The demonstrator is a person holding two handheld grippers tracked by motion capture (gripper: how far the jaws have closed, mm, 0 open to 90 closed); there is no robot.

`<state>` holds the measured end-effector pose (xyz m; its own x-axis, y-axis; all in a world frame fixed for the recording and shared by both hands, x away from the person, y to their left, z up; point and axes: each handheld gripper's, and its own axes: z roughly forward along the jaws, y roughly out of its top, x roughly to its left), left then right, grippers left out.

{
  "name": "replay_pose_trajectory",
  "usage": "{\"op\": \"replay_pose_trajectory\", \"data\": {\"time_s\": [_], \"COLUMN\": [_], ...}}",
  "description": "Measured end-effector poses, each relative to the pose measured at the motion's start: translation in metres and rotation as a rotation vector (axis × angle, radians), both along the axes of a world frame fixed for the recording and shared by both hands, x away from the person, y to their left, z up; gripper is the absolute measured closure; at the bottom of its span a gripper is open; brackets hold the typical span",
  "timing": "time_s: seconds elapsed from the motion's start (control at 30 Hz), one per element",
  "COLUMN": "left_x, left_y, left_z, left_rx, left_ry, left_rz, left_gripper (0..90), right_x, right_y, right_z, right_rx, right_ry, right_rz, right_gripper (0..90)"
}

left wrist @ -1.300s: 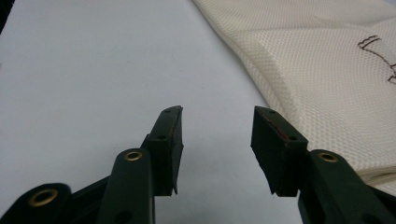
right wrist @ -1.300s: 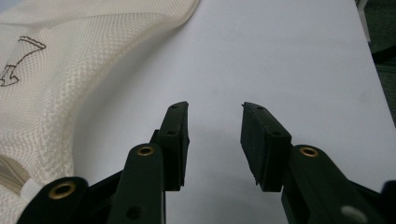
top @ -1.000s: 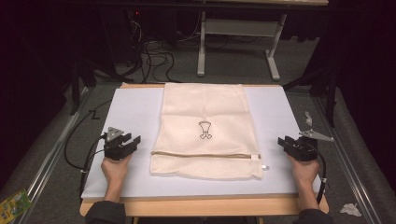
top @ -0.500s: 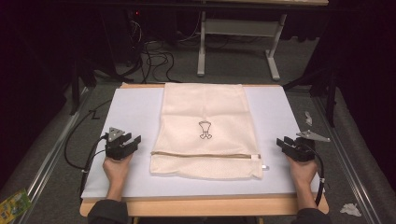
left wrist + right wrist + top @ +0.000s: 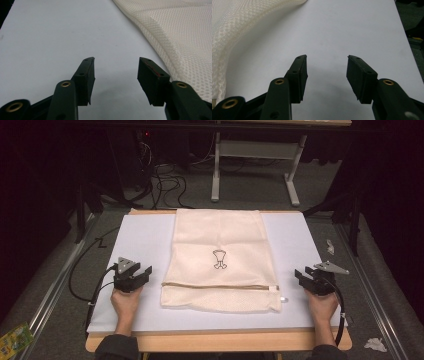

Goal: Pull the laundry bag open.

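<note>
At the centre of the high view, the mesh laundry bag [image 5: 220, 262] lies flat on the white tabletop [image 5: 140, 240], its zipper [image 5: 217, 286] running across near the bottom edge and looking closed. Both tools rest apart from it, the left tool [image 5: 142, 272] at lower left and the right tool [image 5: 300, 276] at lower right, each released with jaws that have just been spreading and nothing between them. Judging from this, no handling of the bag has begun, so everything is left.

A white board [image 5: 140, 245] covers the wooden bench [image 5: 220, 341]. Black cables [image 5: 165, 177] lie on the grey floor beyond, beside a white metal frame [image 5: 255, 155].
</note>
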<state>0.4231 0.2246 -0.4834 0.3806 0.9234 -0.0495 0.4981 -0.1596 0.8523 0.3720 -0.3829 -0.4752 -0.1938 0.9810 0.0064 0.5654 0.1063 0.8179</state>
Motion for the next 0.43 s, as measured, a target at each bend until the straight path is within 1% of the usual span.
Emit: {"op": "replay_pose_trajectory", "data": {"time_s": [0.1,0.17,0.27,0.37,0.43], "left_x": [-0.0004,-0.0001,-0.0003,0.0001,0.0006], "left_y": [-0.0009,-0.0017,-0.0024,-0.0024,-0.0021], "left_z": [-0.0001,-0.0002,-0.0002,-0.0003,-0.0005], "left_rx": [0.008,0.016,0.023,0.022,0.019], "left_ry": [-0.003,0.000,0.001,0.004,0.008], "left_rz": [-0.006,-0.010,-0.007,-0.004,-0.004], "left_gripper": [46.8,45.1,44.1,43.1,42.5], "right_x": [-0.0010,-0.0009,-0.0008,0.0004,0.0021], "right_y": [-0.0007,-0.0009,-0.0005,-0.0006,-0.0021], "right_z": [0.0000,-0.0001,-0.0002,-0.0006,-0.0008], "right_rx": [0.004,0.008,0.000,0.001,0.010], "right_ry": [-0.015,-0.014,-0.012,0.000,0.014], "right_rz": [-0.006,-0.008,-0.005,-0.020,-0.019], "right_gripper": [50.5,49.5,48.2,47.2,45.7]}}
